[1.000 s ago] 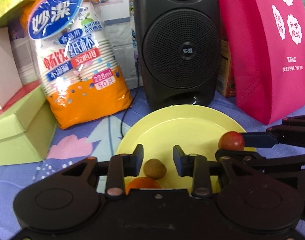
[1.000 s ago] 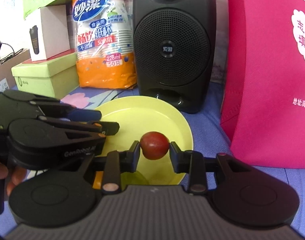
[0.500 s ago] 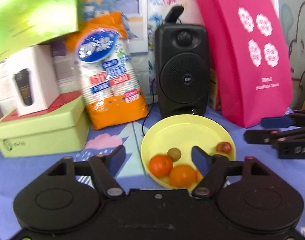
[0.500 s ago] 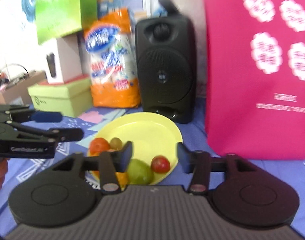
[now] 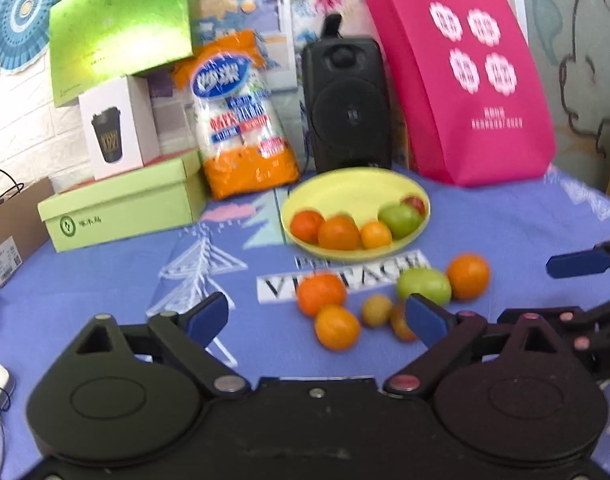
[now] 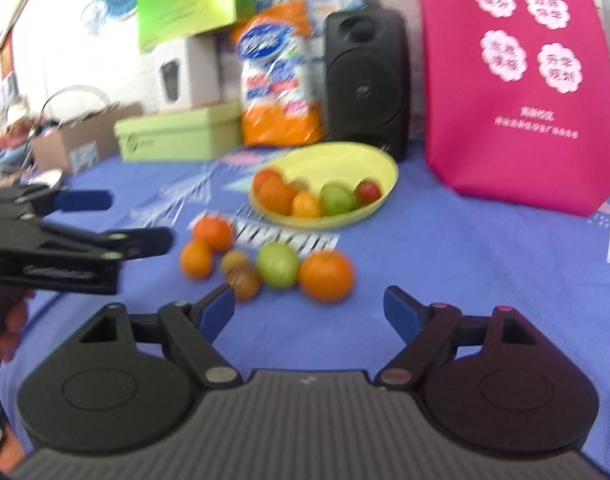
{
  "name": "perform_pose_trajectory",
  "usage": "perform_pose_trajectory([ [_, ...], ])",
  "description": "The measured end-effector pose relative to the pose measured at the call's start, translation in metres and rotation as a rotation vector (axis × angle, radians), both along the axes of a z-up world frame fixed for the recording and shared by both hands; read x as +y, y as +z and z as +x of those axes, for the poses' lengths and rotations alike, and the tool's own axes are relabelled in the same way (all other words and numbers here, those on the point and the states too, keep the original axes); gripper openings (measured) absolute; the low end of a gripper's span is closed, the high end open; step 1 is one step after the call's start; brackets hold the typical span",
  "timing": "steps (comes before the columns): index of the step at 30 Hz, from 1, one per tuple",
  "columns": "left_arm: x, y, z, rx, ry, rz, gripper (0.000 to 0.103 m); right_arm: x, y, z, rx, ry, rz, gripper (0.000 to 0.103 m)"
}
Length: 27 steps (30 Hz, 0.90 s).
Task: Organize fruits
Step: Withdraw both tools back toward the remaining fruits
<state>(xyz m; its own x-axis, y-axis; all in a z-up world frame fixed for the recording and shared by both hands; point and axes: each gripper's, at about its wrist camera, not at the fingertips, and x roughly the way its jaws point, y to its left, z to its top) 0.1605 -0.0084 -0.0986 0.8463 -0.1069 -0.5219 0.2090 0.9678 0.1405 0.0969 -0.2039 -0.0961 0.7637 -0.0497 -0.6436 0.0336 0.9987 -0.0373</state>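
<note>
A yellow plate (image 5: 357, 194) (image 6: 345, 160) holds oranges, a green fruit (image 5: 401, 220) and a red tomato (image 6: 368, 192). In front of it several loose fruits lie on the blue cloth: oranges (image 5: 467, 276) (image 6: 325, 276), a green fruit (image 5: 424, 285) (image 6: 277, 265) and small brown ones (image 5: 376, 310) (image 6: 235, 261). My left gripper (image 5: 317, 316) (image 6: 139, 220) hangs near the loose fruits, jaws opening, nothing between them. My right gripper (image 6: 309, 308) is beside it, jaws also opening and empty; its blue finger (image 5: 577, 264) shows at the left wrist view's right edge.
Behind the plate stand a black speaker (image 5: 347, 104), a pink bag (image 5: 465, 80), an orange pack of paper cups (image 5: 245, 120), green boxes (image 5: 121, 204) and a white box (image 5: 117, 128). A cardboard box (image 6: 85, 140) sits far left. A hand (image 6: 9, 328) holds the left gripper.
Both grippers let go of their fruits, the small brown one and the red tomato, which now lie in the plate. They opened and drew back from the plate toward the loose fruits.
</note>
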Motion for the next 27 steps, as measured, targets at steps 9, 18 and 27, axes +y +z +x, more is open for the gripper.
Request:
perform_pose_trajectory([
  [9, -0.006, -0.028, 0.014, 0.078, 0.006, -0.022, 0.068, 0.001, -0.014, -0.006, 0.038, 0.005, 0.005, 0.082],
  [18, -0.006, -0.044, 0.051, 0.156, -0.016, -0.101, 0.052, -0.002, -0.018, 0.004, 0.054, 0.027, -0.014, 0.082],
  [27, 0.001, -0.04, 0.059, 0.161, -0.012, -0.132, 0.031, 0.007, -0.021, 0.016, 0.066, 0.093, -0.029, 0.081],
])
